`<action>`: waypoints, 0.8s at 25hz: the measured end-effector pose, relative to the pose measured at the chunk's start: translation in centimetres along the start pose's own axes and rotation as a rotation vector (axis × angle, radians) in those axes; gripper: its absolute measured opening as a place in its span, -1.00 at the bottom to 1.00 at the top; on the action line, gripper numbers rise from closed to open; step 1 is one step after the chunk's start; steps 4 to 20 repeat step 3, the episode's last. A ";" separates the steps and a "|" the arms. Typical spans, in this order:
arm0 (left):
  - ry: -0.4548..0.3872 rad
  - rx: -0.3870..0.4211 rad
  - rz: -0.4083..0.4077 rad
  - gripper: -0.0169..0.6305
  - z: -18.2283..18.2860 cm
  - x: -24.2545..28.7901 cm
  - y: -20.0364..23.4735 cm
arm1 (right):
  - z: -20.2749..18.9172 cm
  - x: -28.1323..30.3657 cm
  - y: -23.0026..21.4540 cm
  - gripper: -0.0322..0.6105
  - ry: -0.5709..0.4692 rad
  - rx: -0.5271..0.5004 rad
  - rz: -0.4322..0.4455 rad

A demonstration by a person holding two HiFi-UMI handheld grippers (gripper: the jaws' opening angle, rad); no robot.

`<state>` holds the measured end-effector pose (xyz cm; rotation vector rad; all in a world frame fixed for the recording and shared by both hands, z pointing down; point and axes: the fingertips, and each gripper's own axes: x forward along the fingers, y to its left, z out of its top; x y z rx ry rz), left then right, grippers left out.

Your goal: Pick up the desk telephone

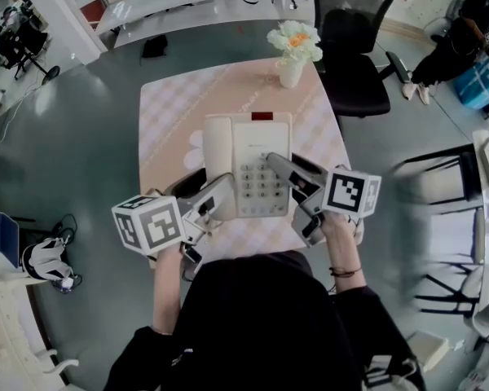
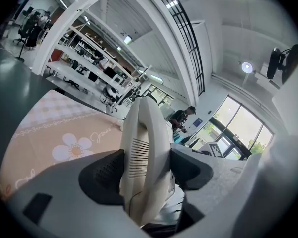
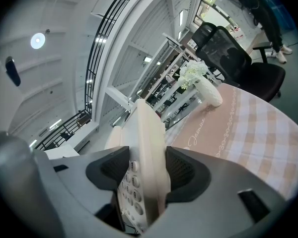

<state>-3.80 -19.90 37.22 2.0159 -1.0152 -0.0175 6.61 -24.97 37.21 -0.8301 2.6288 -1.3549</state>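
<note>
You face a table (image 1: 167, 120) under checked cloth, with an office chair (image 1: 354, 63) beyond its far right corner. At centre is the desk telephone (image 1: 248, 157). Your left gripper (image 1: 220, 195) clamps its handset side and your right gripper (image 1: 284, 168) its keypad edge. A vase of flowers (image 1: 293, 51) stands far, apart.

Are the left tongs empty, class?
No: the left gripper view shows the left tongs shut on the white telephone, one pad pressing each side.
</note>
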 end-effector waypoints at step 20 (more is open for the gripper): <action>0.001 0.001 0.000 -0.06 0.0 0.0 -0.1 | 0.0 0.0 0.1 -0.21 -0.003 0.002 0.002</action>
